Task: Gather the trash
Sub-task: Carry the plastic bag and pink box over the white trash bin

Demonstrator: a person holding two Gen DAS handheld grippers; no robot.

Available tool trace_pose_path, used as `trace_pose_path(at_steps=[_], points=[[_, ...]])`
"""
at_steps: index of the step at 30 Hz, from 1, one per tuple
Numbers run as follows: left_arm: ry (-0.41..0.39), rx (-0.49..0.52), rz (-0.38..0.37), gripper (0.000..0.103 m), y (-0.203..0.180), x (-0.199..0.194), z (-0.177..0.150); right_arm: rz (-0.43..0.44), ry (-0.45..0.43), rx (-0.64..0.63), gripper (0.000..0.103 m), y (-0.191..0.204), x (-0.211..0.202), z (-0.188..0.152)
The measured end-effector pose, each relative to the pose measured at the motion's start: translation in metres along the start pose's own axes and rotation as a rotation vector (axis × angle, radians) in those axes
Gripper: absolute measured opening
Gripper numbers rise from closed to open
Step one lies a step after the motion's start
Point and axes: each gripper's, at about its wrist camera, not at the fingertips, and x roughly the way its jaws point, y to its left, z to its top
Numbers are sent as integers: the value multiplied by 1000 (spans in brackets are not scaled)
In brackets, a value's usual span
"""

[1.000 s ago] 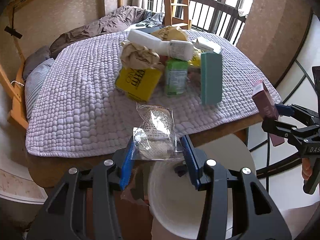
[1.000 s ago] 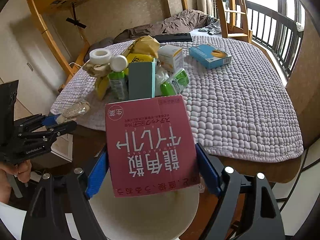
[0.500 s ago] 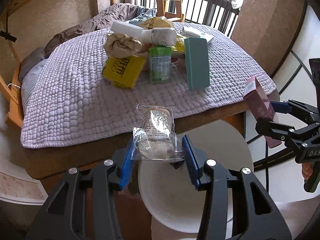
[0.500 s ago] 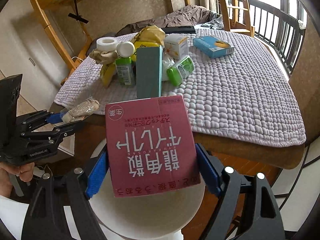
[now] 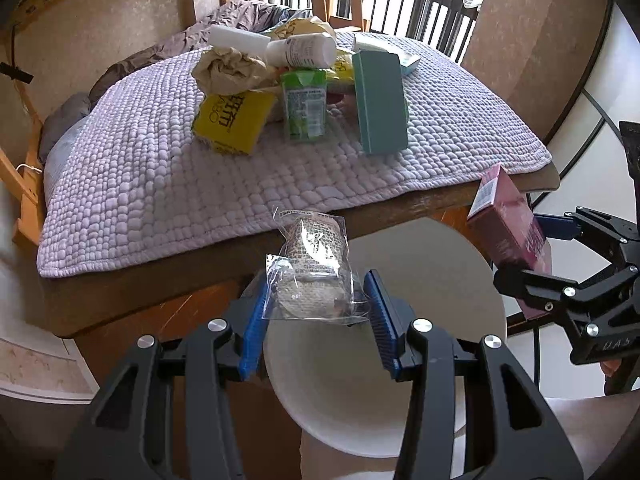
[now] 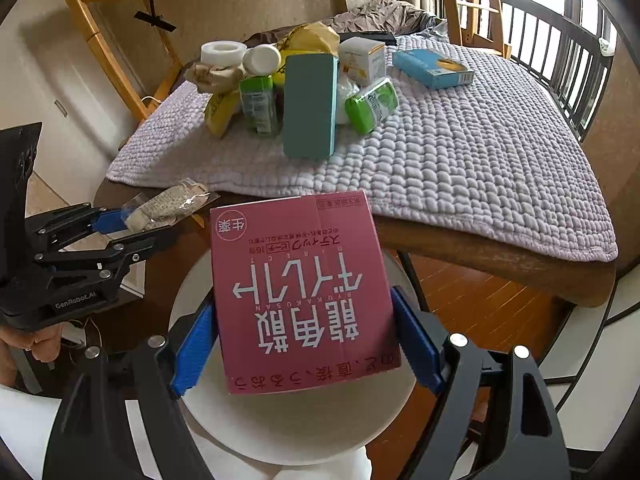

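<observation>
Over the white bin (image 6: 280,420), right jaws clamp a pink box (image 6: 304,292), whose printed face only the right view shows; left jaws pinch a clear packet (image 5: 316,276).

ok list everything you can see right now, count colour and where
pink box: 1, pink with white lettering, in the right gripper above the bin
clear packet: 1, clear wrap over beige contents, in the left gripper above the bin
bin: 1, white, on the floor below both grippers
teal box: 1, teal, upright at the pile's front
green bottle: 1, green, beside the teal box
yellow bag: 1, yellow, pile's left
blue box: 1, blue, flat behind the pile
quilt: 1, lilac, covering the table
left gripper: 1, black, blue pads, shut on the packet
right gripper: 1, black, blue pads, shut on the box
</observation>
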Motion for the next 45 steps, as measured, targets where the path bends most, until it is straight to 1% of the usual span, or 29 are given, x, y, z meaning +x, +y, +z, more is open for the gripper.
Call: trace_pose_path(at_steps=[29, 35, 45], points=[[81, 48, -15, 48, -17, 20, -19, 9, 66, -6, 80, 0, 19, -14], [94, 54, -18, 48, -20, 23, -24, 13, 85, -5, 80, 1, 26, -19], [120, 51, -21, 48, -25, 35, -30, 18, 106, -1, 80, 5, 44, -17]])
